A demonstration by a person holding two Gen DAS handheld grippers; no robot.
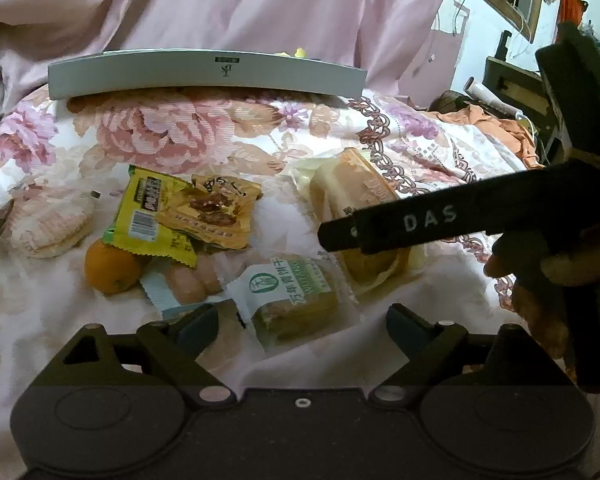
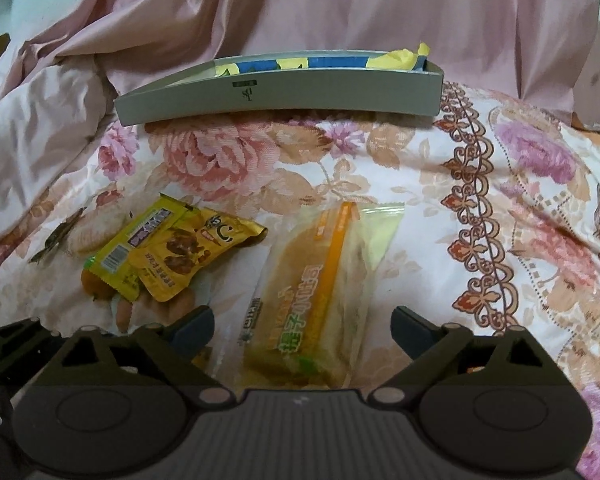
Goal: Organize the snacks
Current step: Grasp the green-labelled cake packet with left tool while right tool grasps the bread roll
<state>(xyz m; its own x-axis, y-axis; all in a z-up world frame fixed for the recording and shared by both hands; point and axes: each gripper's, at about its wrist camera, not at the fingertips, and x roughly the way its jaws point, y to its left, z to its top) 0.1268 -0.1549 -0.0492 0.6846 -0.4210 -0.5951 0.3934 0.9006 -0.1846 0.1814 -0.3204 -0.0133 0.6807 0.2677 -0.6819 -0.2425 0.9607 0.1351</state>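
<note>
Snacks lie on a floral bedspread (image 1: 203,132). My left gripper (image 1: 300,322) is open, its fingers on either side of a white-and-green biscuit packet (image 1: 295,300) without touching it. Beyond it lie an orange (image 1: 109,268), a sausage packet (image 1: 187,280), a yellow-green packet (image 1: 151,216), a gold packet (image 1: 211,212) and a rice cracker packet (image 1: 47,224). My right gripper (image 2: 302,324) is open over a clear bread packet (image 2: 316,288), which lies between its fingers with gaps on both sides. One right finger (image 1: 420,220) crosses the left wrist view above the bread packet (image 1: 352,188).
A low grey box (image 2: 279,96) stands at the back of the bedspread, with blue and yellow items inside. A pink duvet (image 2: 300,12) is bunched up behind it. An orange cloth (image 1: 496,124) and clutter lie off the bed to the right.
</note>
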